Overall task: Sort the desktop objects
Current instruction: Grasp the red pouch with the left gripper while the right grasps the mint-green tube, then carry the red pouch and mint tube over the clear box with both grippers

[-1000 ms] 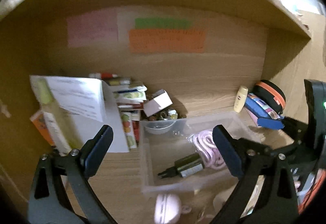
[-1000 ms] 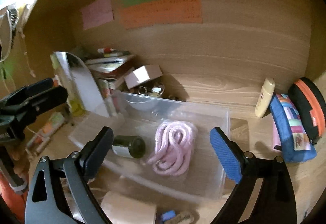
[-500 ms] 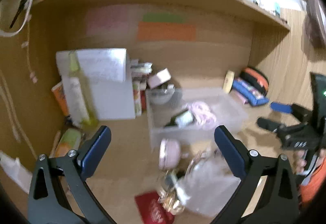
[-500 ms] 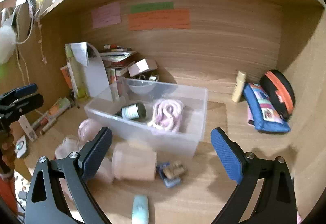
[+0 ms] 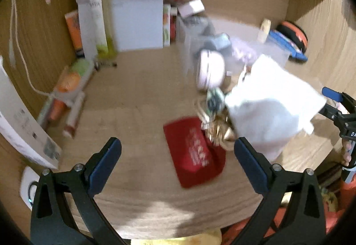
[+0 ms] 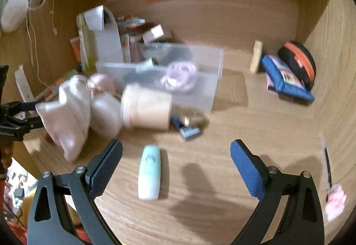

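Observation:
A clear plastic bin (image 6: 200,80) stands at the back of the wooden desk with a pink coiled cable (image 6: 179,77) and a dark bottle in it. In front lie a beige jar on its side (image 6: 146,107), a pale pink pouch (image 6: 66,113), a mint tube (image 6: 149,172) and a small blue item (image 6: 189,131). In the left wrist view a red flat pouch (image 5: 193,151), gold trinkets (image 5: 219,133), a white bag (image 5: 271,107) and a pink round case (image 5: 210,69) lie on the desk. My left gripper (image 5: 178,167) and right gripper (image 6: 176,168) are both open, empty, above the front of the desk.
A white file holder with books (image 5: 124,11) stands at the back left, tubes (image 5: 66,93) lie along the left wall. A blue pencil case (image 6: 284,80), an orange-black case (image 6: 300,62) and a cream tube (image 6: 255,59) sit at the back right. A pink hair tie (image 6: 333,200) lies at the right.
Both grippers have pulled back from the bin toward the desk's front edge, bringing the loose objects in front of the bin into view. Both stay open.

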